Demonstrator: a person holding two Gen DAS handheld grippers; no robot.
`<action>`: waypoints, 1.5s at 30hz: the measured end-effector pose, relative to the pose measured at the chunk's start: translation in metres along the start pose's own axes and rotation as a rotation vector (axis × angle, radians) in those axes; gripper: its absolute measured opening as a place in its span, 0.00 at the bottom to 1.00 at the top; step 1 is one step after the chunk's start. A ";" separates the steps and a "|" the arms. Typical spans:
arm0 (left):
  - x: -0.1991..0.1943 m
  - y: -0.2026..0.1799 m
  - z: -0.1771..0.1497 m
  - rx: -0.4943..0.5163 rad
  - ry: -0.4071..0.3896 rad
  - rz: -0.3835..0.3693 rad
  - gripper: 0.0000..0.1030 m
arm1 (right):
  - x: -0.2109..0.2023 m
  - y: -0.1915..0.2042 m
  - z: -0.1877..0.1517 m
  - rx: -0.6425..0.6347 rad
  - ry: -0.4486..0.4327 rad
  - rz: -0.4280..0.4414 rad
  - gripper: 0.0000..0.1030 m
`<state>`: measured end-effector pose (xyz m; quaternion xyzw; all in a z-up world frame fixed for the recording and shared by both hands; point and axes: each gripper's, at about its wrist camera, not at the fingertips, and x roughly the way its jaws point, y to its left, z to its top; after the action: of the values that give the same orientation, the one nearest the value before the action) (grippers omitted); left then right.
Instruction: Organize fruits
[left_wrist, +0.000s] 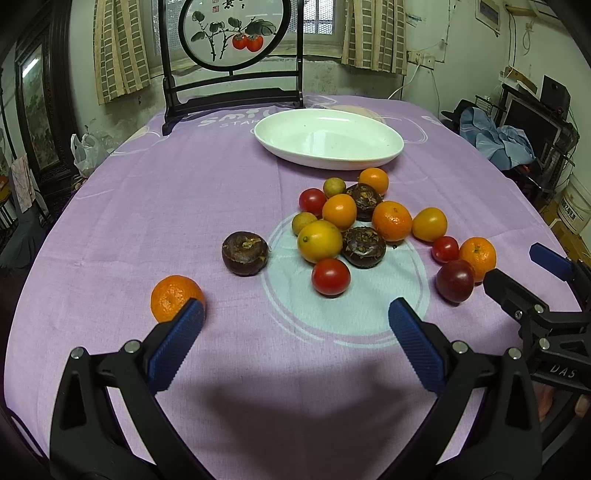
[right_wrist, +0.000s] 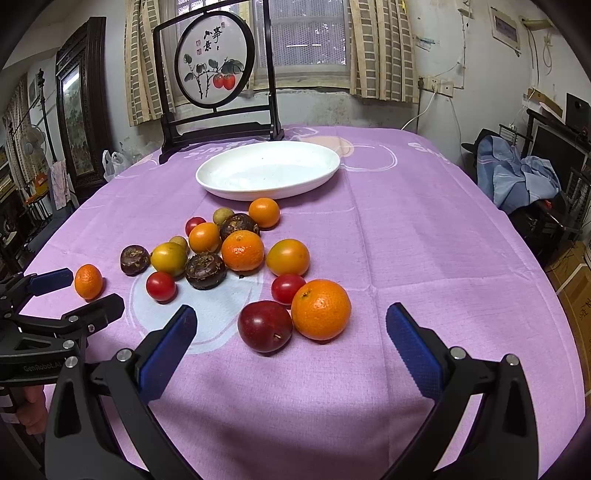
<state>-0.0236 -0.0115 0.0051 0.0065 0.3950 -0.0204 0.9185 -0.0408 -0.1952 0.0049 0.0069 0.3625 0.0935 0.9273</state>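
Several fruits lie loose on the purple tablecloth: oranges, red tomatoes, yellow fruits and dark brown ones. A white oval dish (left_wrist: 328, 138) stands empty behind them; it also shows in the right wrist view (right_wrist: 267, 170). My left gripper (left_wrist: 295, 314) is open and empty, with a small orange (left_wrist: 173, 297) just beyond its left fingertip. My right gripper (right_wrist: 291, 323) is open and empty, with a dark red plum (right_wrist: 264, 325) and a large orange (right_wrist: 320, 308) lying between and just beyond its fingertips. Each gripper shows at the edge of the other's view.
A dark wooden stand with a round painted screen (left_wrist: 232, 33) stands at the table's far edge behind the dish. A lone dark brown fruit (left_wrist: 245, 253) lies left of the pile. Chairs, clothes and shelves (right_wrist: 517, 177) surround the table.
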 end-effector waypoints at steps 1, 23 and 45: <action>0.000 0.000 0.000 0.000 0.000 -0.002 0.98 | 0.000 0.000 0.000 -0.001 0.000 0.000 0.99; 0.010 0.019 -0.015 0.028 0.035 0.010 0.98 | 0.023 -0.008 -0.007 -0.074 0.163 -0.012 0.95; 0.016 0.074 -0.021 -0.033 0.089 -0.022 0.98 | 0.057 -0.026 0.009 -0.168 0.277 -0.020 0.67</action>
<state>-0.0251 0.0624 -0.0211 -0.0122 0.4357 -0.0238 0.8997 0.0108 -0.2098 -0.0291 -0.0870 0.4777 0.1144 0.8667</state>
